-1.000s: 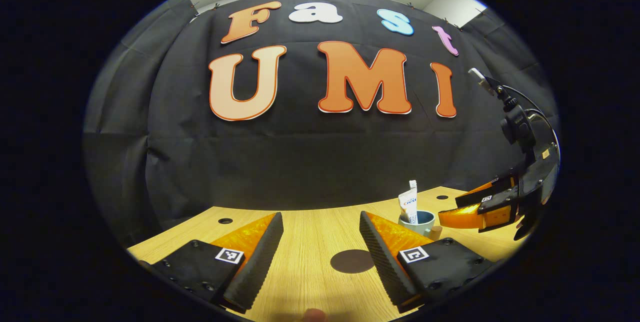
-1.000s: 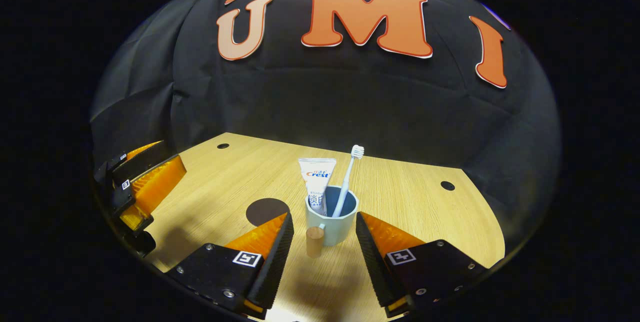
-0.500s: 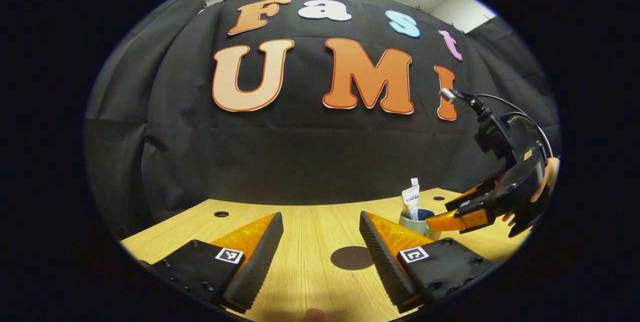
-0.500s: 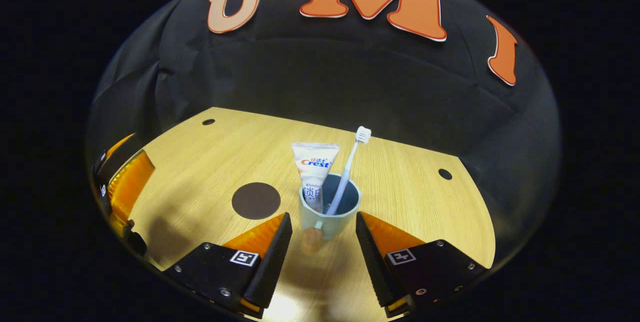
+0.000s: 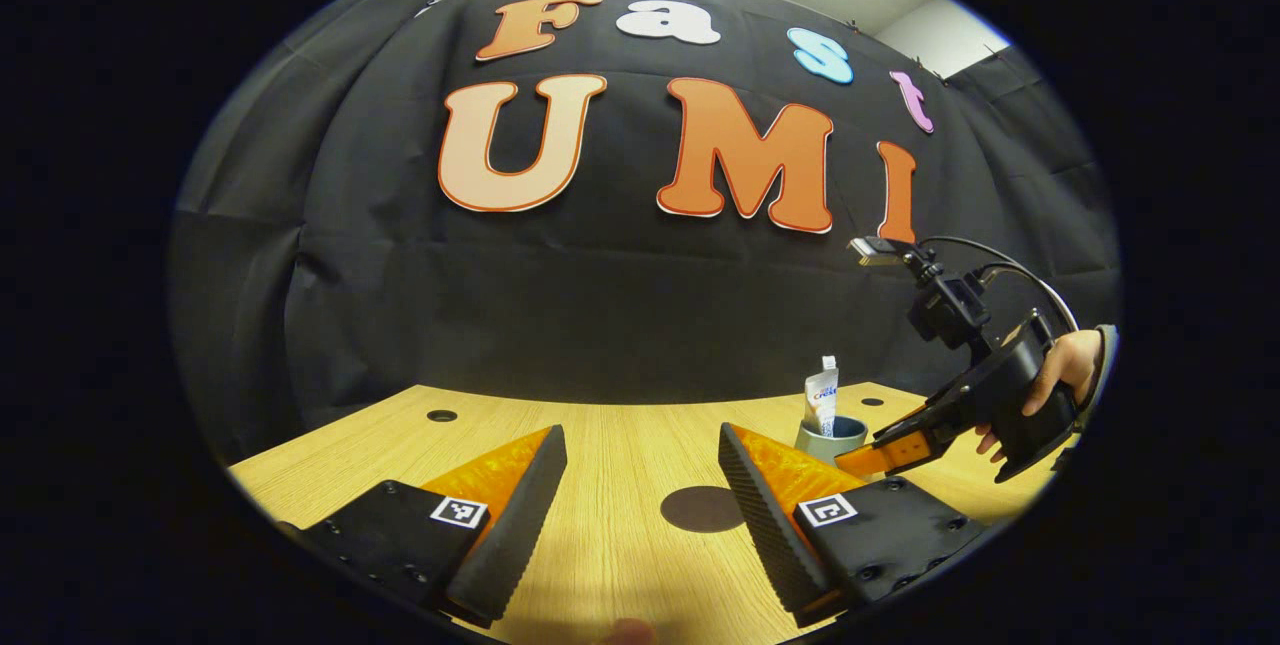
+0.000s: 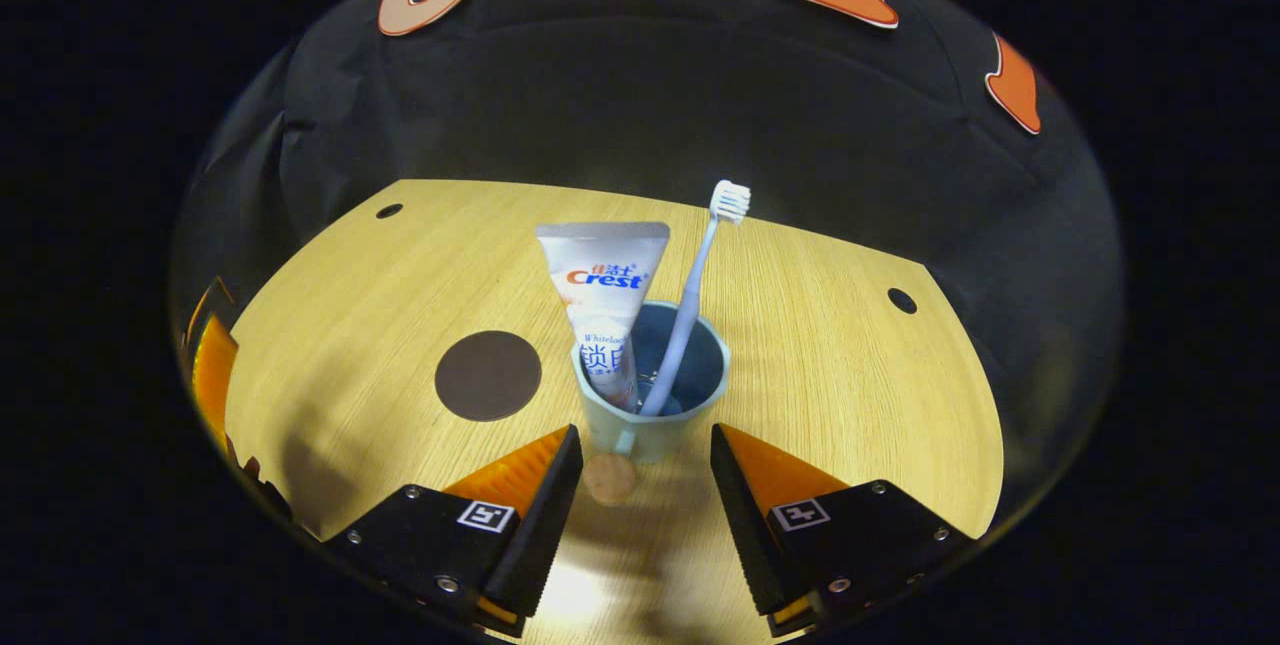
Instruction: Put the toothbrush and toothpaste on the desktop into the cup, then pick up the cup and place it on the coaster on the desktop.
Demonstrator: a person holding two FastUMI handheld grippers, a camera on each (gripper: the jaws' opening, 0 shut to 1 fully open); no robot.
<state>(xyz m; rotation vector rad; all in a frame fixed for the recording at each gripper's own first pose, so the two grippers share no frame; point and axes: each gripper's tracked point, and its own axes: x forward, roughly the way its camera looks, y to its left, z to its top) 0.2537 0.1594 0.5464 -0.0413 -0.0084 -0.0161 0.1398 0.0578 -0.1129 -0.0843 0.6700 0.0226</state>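
a: the right gripper (image 6: 640, 460) has come down and in on the cup (image 6: 650, 395); it looms larger between the spread fingers than half a second ago.
b: where is it?
a: mid-desktop (image 6: 850, 355), dead ahead, its wooden handle knob (image 6: 610, 478) toward the gripper. one toothbrush (image 6: 700, 275) and one toothpaste tube (image 6: 605, 295) stand upright inside.
b: coaster?
a: one dark coaster (image 6: 488, 375), just left of the cup. the left gripper (image 5: 640, 505) hangs open, empty, farther off.

The left gripper (image 5: 642, 485) is level and low, its jaws spread wide with nothing between them. The right gripper (image 6: 646, 485) tilts downward, jaws likewise wide apart. A hand (image 5: 1050, 380) grips the right gripper's body from behind.
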